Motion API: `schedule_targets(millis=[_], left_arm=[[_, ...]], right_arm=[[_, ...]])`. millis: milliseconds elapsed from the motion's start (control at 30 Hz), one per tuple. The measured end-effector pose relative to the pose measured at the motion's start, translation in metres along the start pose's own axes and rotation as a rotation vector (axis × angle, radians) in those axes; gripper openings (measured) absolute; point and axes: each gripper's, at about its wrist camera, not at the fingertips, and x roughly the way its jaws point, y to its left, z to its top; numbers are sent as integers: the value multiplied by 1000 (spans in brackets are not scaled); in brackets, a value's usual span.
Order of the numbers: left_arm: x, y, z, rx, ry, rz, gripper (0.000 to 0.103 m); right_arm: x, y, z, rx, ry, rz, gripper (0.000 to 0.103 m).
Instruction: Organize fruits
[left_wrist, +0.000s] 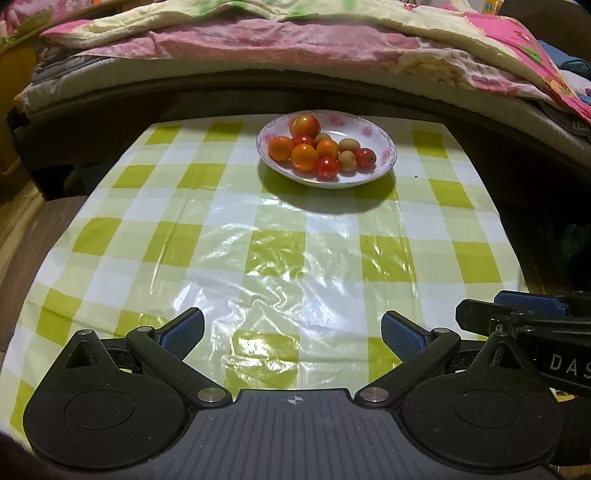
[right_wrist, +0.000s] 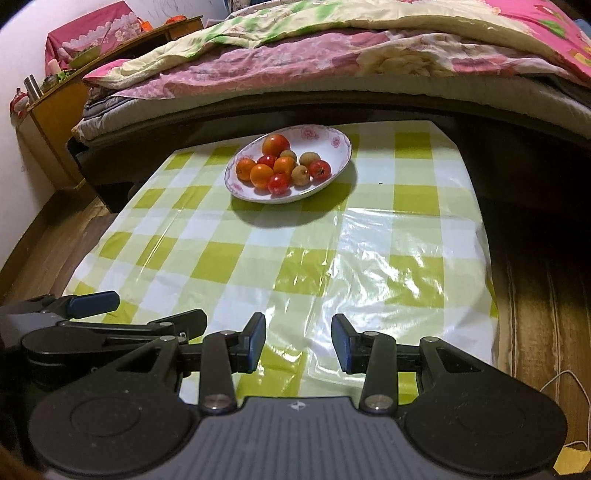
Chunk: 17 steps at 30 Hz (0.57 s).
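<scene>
A white plate with a pink flower rim (left_wrist: 384, 151) (right_wrist: 338, 142) stands at the far side of the table. It holds several small fruits: oranges (left_wrist: 304, 157) (right_wrist: 261, 176), red tomatoes (left_wrist: 328, 167) (right_wrist: 279, 183) and brown longan-like fruits (left_wrist: 347, 161) (right_wrist: 300, 175). My left gripper (left_wrist: 293, 334) is open and empty above the near table edge, far from the plate. My right gripper (right_wrist: 298, 341) is open and empty, also near the front edge. The right gripper shows at the right of the left wrist view (left_wrist: 517, 314). The left gripper shows at the left of the right wrist view (right_wrist: 92, 306).
The table wears a glossy green and white checked cloth (left_wrist: 258, 240) (right_wrist: 295, 266). A bed with pink and cream quilts (left_wrist: 295, 40) (right_wrist: 332, 48) runs behind the table. A wooden cabinet (right_wrist: 55, 107) stands at the left. Wooden floor (right_wrist: 546, 295) lies at the right.
</scene>
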Motion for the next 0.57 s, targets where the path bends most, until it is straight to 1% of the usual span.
schedule_targets(millis=[267,567], left_arm=[[-4,0,-8,5,-1,6,103],[-4,0,-9,-1,-2,12,103]], right_arm=[[-3,3,-7,-6,5,-1,41],[-4,4,-11,-7,3,0,41]])
